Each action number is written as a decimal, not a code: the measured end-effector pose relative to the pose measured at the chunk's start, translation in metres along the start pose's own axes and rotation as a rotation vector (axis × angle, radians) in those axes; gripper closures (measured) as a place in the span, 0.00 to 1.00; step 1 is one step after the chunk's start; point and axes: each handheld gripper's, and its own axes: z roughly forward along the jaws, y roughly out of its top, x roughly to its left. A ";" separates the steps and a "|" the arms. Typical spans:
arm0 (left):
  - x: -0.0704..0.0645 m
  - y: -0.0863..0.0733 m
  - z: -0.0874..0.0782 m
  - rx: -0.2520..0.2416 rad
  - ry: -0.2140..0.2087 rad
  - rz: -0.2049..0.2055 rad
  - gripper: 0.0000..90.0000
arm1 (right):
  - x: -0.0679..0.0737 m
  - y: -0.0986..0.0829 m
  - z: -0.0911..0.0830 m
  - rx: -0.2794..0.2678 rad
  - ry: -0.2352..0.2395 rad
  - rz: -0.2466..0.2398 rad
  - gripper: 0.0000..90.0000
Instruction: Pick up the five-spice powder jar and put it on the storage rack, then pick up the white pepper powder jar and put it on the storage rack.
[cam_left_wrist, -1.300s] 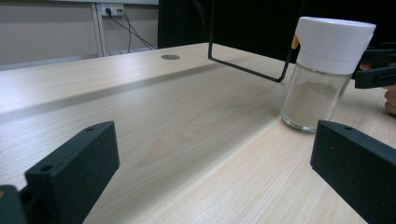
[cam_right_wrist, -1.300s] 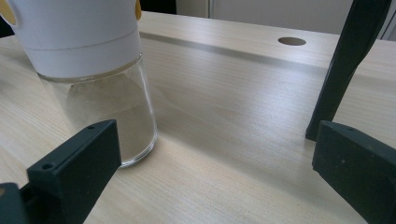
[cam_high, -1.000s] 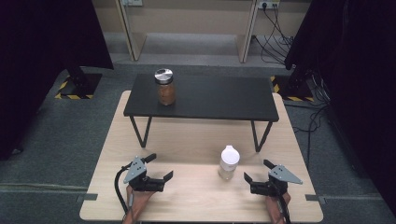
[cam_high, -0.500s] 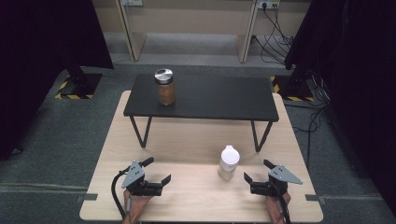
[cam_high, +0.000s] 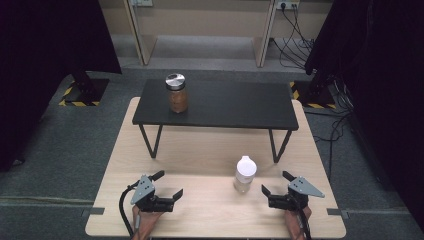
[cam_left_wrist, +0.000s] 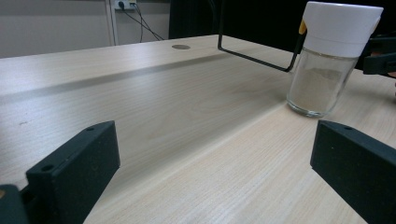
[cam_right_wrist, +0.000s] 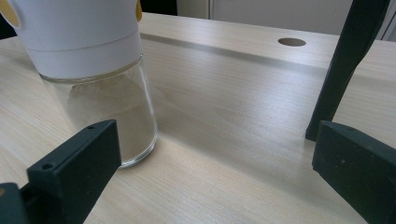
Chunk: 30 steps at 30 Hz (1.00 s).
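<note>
Shaker (cam_high: 245, 173) with the white cap stands upright on your wooden table (cam_high: 200, 150), just left of your right gripper (cam_high: 279, 185); both it and your left gripper (cam_high: 168, 185) are spread wide, holding nothing.

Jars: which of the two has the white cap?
The clear glass jar on the wooden table, between the grippers, nearer the right gripper. The other jar, silver-lidded with brown contents, stands on the black shelf.

no legible text, no labels readable
</note>
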 end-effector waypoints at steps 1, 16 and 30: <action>0.000 0.000 0.000 -0.001 0.001 0.000 0.01 | 0.000 0.000 0.000 0.000 0.000 0.001 0.01; 0.000 0.000 0.001 -0.001 -0.005 0.006 0.01 | -0.001 0.000 0.000 -0.001 0.004 0.000 0.01; 0.001 0.000 0.001 -0.003 -0.007 0.001 0.01 | -0.001 0.000 0.000 -0.004 0.007 0.001 0.01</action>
